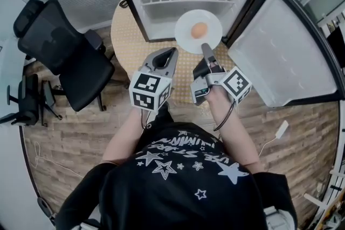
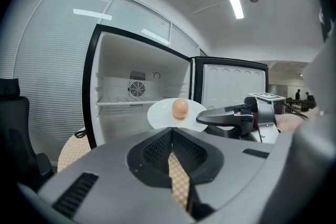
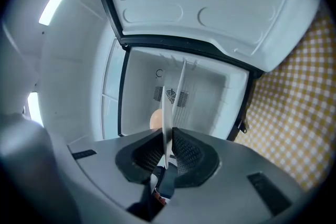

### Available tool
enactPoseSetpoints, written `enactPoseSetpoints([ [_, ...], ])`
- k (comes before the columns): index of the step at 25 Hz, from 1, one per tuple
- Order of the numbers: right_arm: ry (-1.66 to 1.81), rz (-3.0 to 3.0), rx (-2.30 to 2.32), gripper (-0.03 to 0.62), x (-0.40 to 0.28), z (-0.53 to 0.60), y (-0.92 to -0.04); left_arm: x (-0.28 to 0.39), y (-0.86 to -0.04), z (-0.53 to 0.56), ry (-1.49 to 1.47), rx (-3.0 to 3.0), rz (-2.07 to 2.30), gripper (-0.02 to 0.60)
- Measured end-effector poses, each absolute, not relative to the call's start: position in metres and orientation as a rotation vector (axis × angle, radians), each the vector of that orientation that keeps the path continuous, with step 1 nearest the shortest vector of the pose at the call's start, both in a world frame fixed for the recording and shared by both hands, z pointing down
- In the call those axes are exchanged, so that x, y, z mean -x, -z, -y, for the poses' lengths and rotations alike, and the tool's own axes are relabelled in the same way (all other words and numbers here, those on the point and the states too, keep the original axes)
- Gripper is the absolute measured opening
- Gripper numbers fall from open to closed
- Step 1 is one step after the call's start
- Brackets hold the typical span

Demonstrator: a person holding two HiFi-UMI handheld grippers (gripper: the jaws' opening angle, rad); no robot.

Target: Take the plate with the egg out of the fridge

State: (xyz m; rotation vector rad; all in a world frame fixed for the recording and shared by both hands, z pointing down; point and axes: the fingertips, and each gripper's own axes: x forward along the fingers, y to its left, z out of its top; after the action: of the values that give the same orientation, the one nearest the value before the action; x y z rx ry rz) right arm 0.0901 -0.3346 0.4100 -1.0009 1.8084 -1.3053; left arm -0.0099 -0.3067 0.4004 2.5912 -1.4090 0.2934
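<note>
The plate [image 1: 186,21] is gleaming smooth and glossy, the egg [image 1: 198,30] looking matt. The fridge [image 1: 161,8] is showing white moulded plastic inside, the left tool [image 2: 171,131] matt grey plastic, the floor [image 1: 81,137] wood grain.

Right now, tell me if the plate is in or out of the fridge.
Out: the right gripper clamps the plate by its rim, in front of the fridge frame.
</note>
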Motion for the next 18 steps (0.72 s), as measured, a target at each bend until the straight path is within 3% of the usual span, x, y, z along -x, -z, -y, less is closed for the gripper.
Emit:
enactPoseSetpoints([
  [18, 1.586, -1.679, 0.915, 0.049, -0.110, 0.226, -0.484, -0.009, -0.449, 0.200, -0.381, -2.405, 1.531, 0.008],
])
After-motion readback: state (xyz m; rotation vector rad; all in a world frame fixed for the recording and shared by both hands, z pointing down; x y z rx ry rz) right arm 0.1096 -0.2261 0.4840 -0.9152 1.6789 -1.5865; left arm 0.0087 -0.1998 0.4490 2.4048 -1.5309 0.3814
